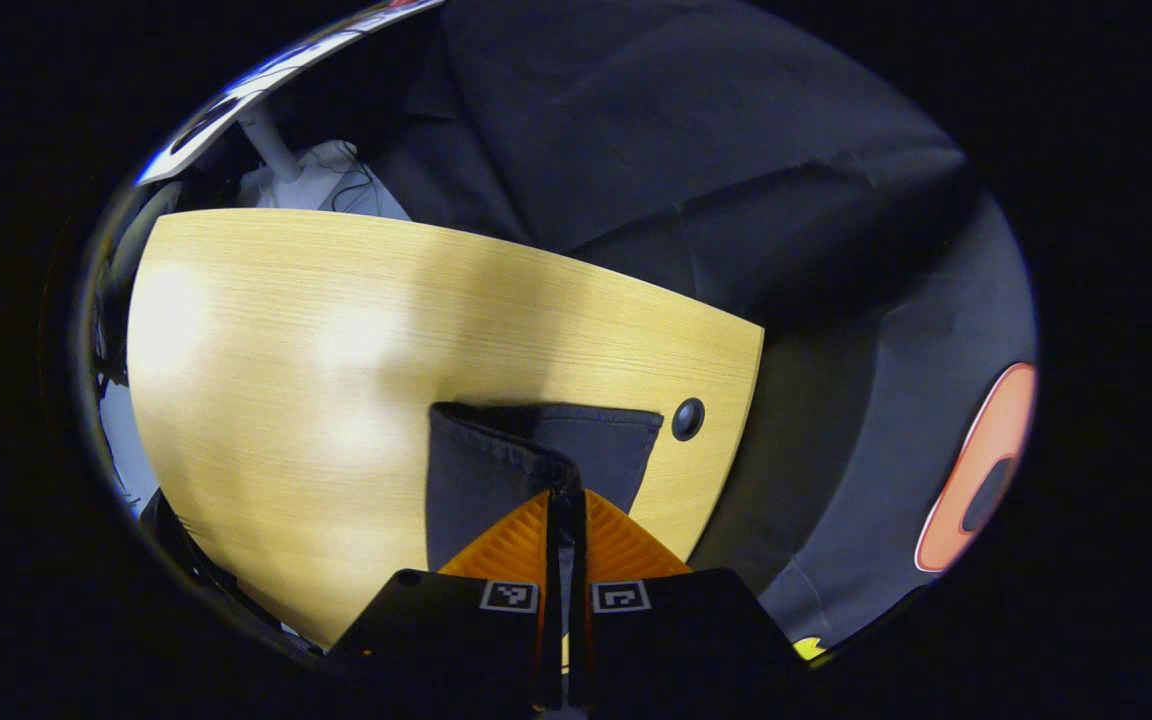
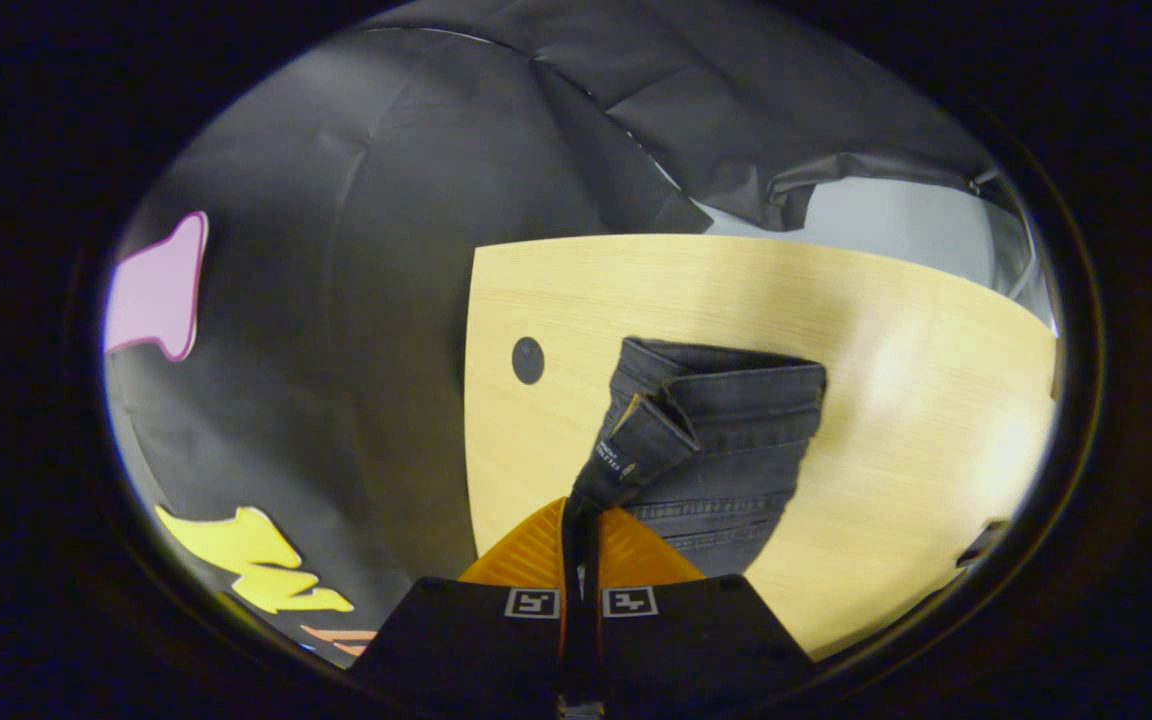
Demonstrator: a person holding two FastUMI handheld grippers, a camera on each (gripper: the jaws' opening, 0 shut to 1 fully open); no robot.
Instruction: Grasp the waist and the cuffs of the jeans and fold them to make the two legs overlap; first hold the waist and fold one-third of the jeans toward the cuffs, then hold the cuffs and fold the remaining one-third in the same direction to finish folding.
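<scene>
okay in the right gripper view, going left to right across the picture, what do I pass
Booth wall → round hole in the table → jeans, pinched by the right gripper → bare tabletop out to the right edge.

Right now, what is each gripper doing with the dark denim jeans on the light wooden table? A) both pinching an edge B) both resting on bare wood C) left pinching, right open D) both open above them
A: the left gripper and the right gripper are each closed on an edge of the dark denim jeans lying on the light wooden table.
</scene>
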